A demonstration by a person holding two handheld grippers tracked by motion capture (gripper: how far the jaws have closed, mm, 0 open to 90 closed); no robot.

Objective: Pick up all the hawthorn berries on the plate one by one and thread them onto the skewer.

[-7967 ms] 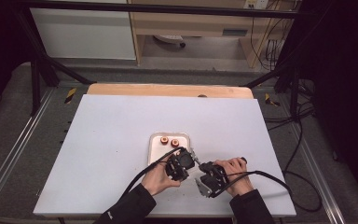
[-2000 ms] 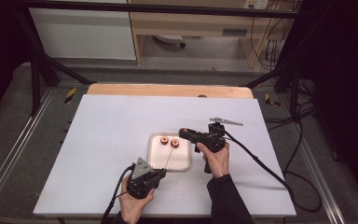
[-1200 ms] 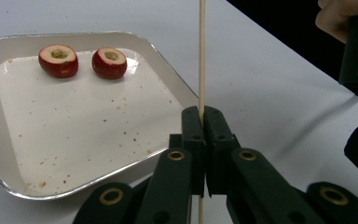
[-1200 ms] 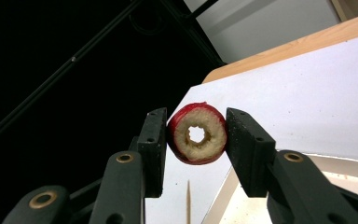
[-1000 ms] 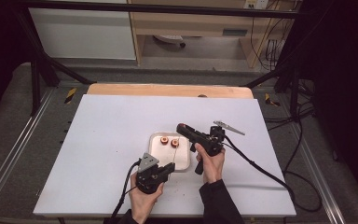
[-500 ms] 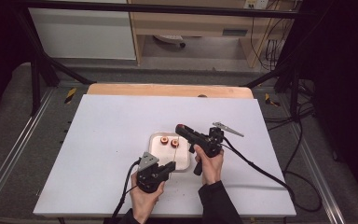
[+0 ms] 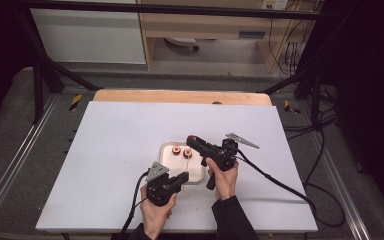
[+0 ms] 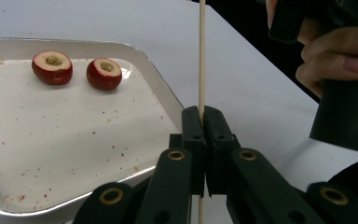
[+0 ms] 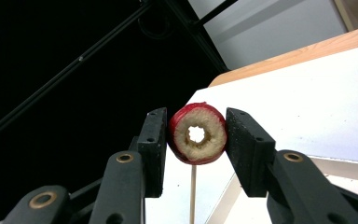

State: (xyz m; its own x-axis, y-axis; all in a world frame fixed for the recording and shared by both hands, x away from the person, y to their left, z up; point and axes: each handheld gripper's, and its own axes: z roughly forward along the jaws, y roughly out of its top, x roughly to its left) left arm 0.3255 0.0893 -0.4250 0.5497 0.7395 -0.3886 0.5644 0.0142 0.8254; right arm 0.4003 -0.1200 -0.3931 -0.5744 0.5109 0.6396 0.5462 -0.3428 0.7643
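Cored fruit between right tongs

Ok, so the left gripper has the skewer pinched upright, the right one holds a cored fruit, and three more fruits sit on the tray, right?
Not three: the left gripper view shows two cored fruits on the tray. The rest holds: the left gripper pinches the skewer, and the right gripper holds a cored fruit.

Right hand-held gripper, jaws pressed on either side of a cored red fruit, hole facing the camera. Thin wooden skewer rising straight beneath the fruit. Behind, white counter with a wooden far edge, dark frame bars beyond.
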